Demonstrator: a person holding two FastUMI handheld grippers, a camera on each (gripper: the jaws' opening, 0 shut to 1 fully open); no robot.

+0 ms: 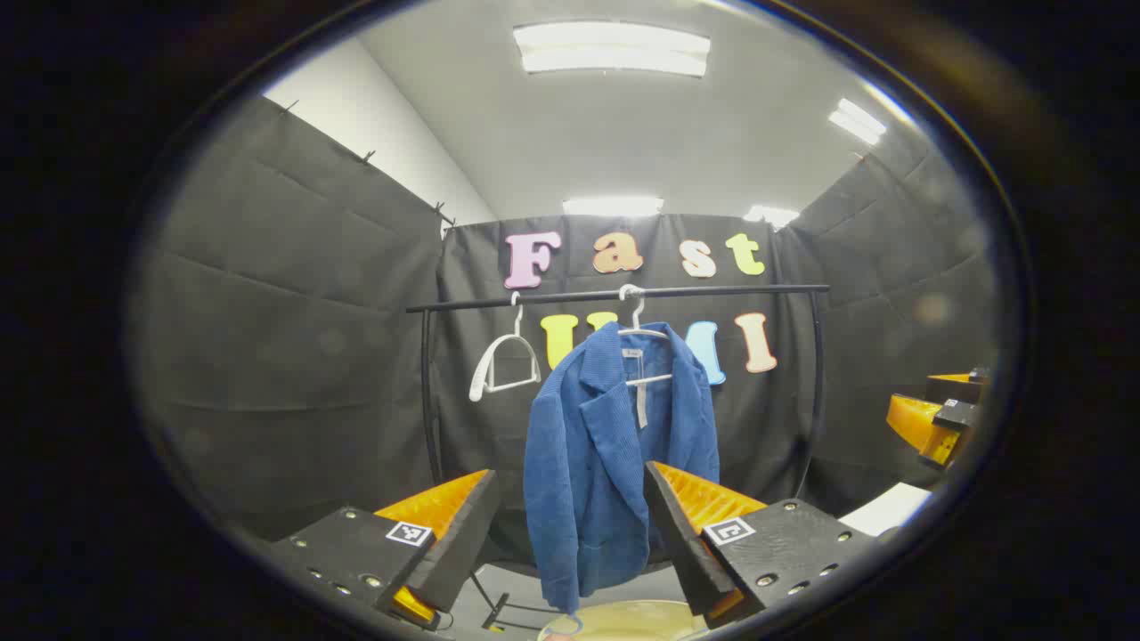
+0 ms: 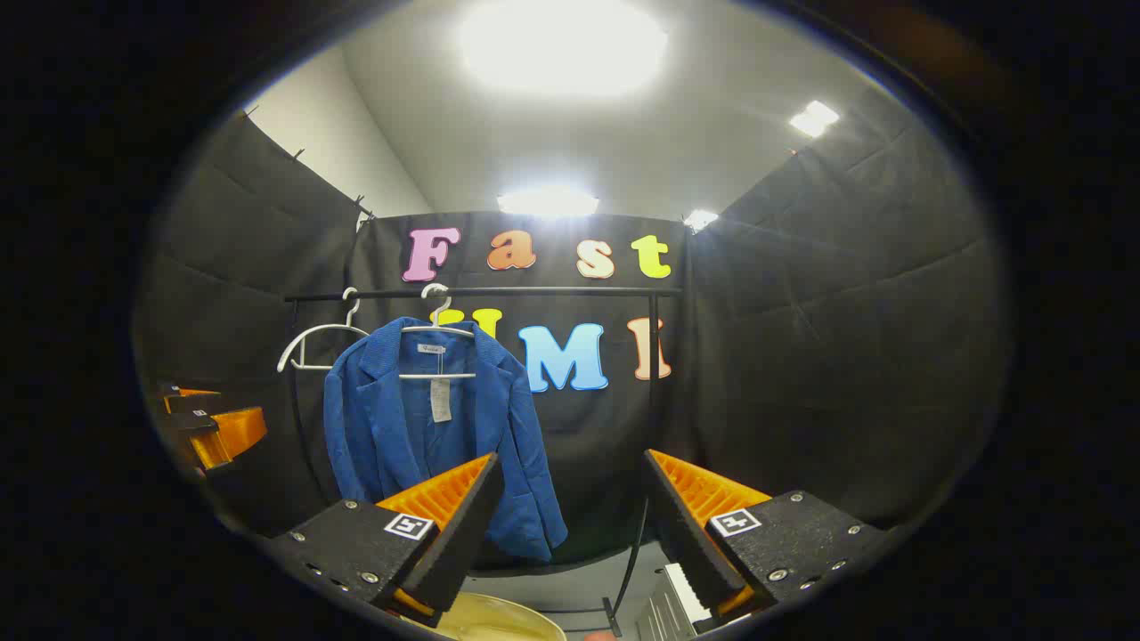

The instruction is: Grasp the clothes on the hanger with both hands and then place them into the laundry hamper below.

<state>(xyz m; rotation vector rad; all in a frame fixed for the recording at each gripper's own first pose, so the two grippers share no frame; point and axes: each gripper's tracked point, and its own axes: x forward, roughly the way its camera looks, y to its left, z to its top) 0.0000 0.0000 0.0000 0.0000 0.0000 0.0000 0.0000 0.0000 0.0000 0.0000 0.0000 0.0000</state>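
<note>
Landmark: black clothes rail (image 1: 614,295). At its left end hangs an empty white hanger (image 1: 504,361). Just right of that, mid-rail, a blue corduroy jacket (image 1: 606,454) hangs on a second white hanger (image 1: 641,334), a tag at the collar. Below the rail, under the jacket, the rim of a cream laundry hamper (image 1: 623,619). Left tongs (image 1: 570,534) open, gripping nothing, short of the jacket. Right tongs (image 2: 570,525) open, empty, aimed at the rail's right part.

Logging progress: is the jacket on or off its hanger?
On: the jacket hangs from its hanger on the rail.
</note>
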